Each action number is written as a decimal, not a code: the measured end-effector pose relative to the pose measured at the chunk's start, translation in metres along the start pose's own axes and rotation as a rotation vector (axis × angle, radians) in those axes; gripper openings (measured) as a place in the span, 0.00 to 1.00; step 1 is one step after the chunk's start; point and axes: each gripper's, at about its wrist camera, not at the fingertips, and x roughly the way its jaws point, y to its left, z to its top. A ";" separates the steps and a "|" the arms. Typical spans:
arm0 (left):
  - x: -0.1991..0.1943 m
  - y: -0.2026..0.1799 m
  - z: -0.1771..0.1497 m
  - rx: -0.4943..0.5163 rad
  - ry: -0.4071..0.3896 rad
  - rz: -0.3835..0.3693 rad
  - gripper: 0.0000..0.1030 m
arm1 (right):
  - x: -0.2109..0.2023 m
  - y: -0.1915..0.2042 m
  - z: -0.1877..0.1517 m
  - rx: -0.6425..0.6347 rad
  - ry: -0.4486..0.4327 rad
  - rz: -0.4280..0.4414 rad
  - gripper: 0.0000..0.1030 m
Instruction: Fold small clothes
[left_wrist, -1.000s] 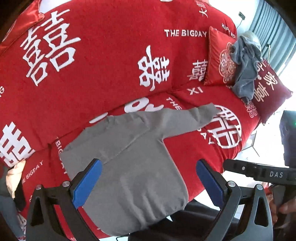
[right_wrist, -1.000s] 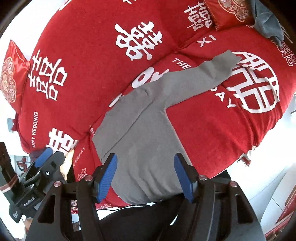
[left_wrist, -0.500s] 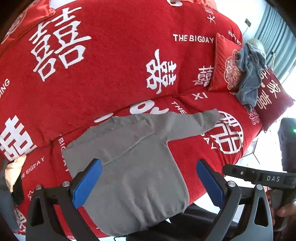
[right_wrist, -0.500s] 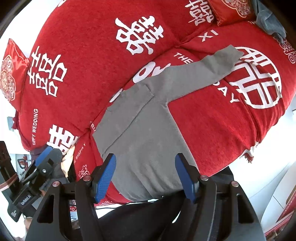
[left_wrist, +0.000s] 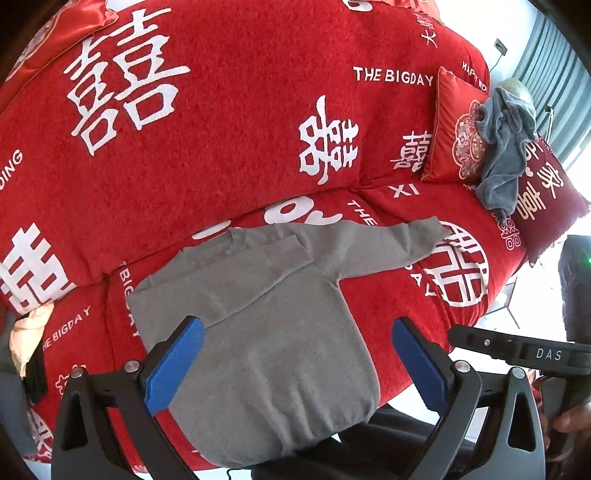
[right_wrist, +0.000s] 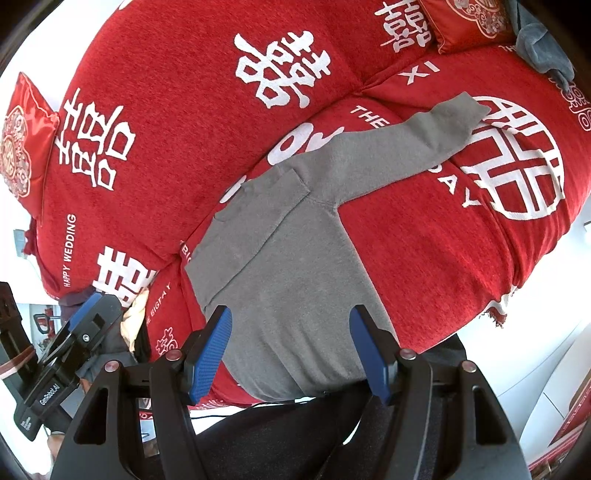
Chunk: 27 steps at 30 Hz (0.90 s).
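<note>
A small grey long-sleeved top (left_wrist: 273, 332) lies flat on the red sofa seat, also shown in the right wrist view (right_wrist: 295, 266). Its left sleeve is folded in over the chest; its right sleeve (left_wrist: 399, 243) stretches out to the right. The hem hangs over the seat's front edge. My left gripper (left_wrist: 295, 363) is open and empty, held above the lower body of the top. My right gripper (right_wrist: 291, 350) is open and empty above the hem. Each gripper shows at the other view's edge.
The sofa (left_wrist: 221, 110) has a red cover with white characters. Red cushions (left_wrist: 458, 136) stand at the back right with a crumpled grey-blue garment (left_wrist: 506, 147) on them. A cream cloth (left_wrist: 26, 332) lies at the left. Another red cushion (right_wrist: 22, 147) is far left.
Both grippers have drawn back slightly from the sofa, so the top looks a little smaller and higher in view. The top has not moved. Both grippers stay open.
</note>
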 end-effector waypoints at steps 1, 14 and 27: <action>0.000 0.001 0.000 -0.001 0.000 0.001 0.99 | 0.000 0.000 0.000 0.000 0.001 0.000 0.68; 0.005 0.030 -0.009 -0.042 0.022 -0.013 0.99 | 0.009 0.011 -0.001 0.009 -0.010 -0.003 0.68; 0.118 0.036 -0.036 -0.030 0.298 0.053 0.99 | 0.065 -0.064 -0.018 0.251 0.049 0.043 0.74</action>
